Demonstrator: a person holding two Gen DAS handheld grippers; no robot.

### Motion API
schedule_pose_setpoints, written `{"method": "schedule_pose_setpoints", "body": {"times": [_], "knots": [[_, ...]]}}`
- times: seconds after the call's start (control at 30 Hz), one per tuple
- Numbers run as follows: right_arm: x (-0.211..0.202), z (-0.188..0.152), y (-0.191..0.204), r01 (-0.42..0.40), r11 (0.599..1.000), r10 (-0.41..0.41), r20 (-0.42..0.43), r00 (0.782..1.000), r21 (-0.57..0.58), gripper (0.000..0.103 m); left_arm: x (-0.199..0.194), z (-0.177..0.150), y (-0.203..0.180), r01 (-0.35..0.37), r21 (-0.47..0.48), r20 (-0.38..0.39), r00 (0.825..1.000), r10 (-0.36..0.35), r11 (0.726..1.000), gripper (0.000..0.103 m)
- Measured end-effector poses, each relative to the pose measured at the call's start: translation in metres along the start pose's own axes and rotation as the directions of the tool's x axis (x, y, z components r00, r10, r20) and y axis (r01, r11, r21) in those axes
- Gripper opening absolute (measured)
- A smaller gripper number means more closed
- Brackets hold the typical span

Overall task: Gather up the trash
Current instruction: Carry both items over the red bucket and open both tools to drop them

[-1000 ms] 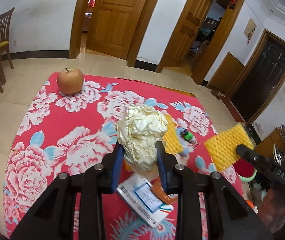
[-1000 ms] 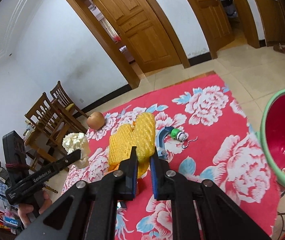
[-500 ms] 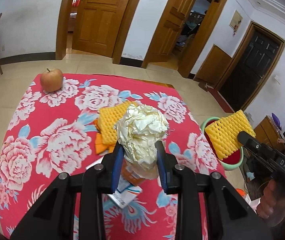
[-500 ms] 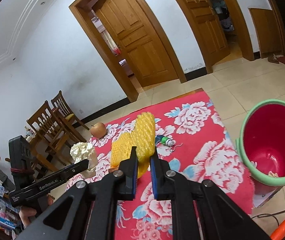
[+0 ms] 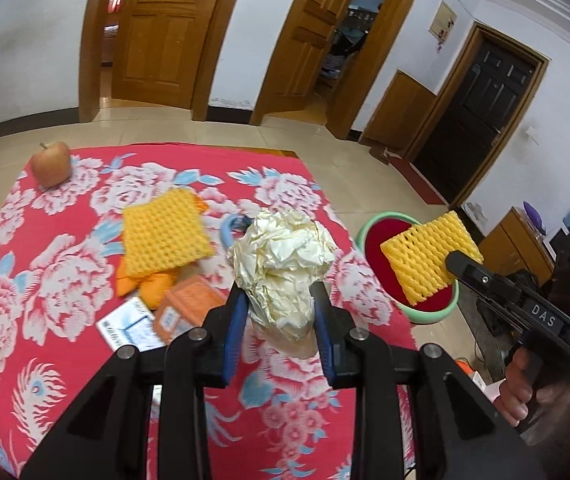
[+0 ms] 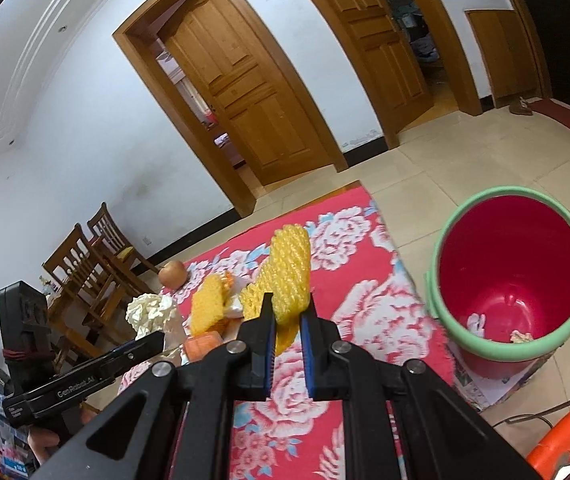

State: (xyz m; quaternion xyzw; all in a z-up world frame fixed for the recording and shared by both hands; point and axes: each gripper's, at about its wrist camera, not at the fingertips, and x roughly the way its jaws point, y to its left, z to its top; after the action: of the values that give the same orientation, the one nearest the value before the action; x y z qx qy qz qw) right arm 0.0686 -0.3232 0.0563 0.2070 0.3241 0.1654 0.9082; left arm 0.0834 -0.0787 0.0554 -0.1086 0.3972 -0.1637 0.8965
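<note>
Left claw [image 5: 277, 320] clamping crumpled paper ball [image 5: 285, 256] at centre frame, right claw [image 6: 287, 322] gripping yellow foam net [image 6: 287, 280], reaching toward red bucket [image 6: 457, 320] at right.

Soft, even daylight fills both views, bright on the white plastered walls [image 6: 85, 128] and faintly glossy on the pale tiled floor [image 6: 437, 176]. Shadows are weak. Fisheye bending curves the brown wooden door frames [image 5: 93, 40], and black vignetting darkens the corners. Slight motion blur smears the red floral tablecloth [image 5: 45, 280]
</note>
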Motion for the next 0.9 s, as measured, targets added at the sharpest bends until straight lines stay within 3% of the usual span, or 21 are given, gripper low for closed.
{"method": "schedule_pose_setpoints", "body": {"times": [0.23,0.57,0.9], "knots": [[-0.016,0.004,-0.031,0.033,0.998,-0.035,0.035,0.999,0.058,0.013,0.024,0.007,-0.038,0.045,0.052,-0.029,0.999,-0.043,0.998,0.032],[-0.035,0.008,-0.089,0.15,0.977,-0.162,0.073,0.984,0.151,0.013,0.068,0.017,-0.097,0.091,0.15,-0.068,0.994,-0.082,0.984,0.032],[-0.038,0.0,-0.145,0.307,0.923,-0.326,0.046,0.944,0.232,0.013,0.136,0.011,-0.148,0.123,0.232,-0.159,0.983,-0.087,0.965,0.032]]}}
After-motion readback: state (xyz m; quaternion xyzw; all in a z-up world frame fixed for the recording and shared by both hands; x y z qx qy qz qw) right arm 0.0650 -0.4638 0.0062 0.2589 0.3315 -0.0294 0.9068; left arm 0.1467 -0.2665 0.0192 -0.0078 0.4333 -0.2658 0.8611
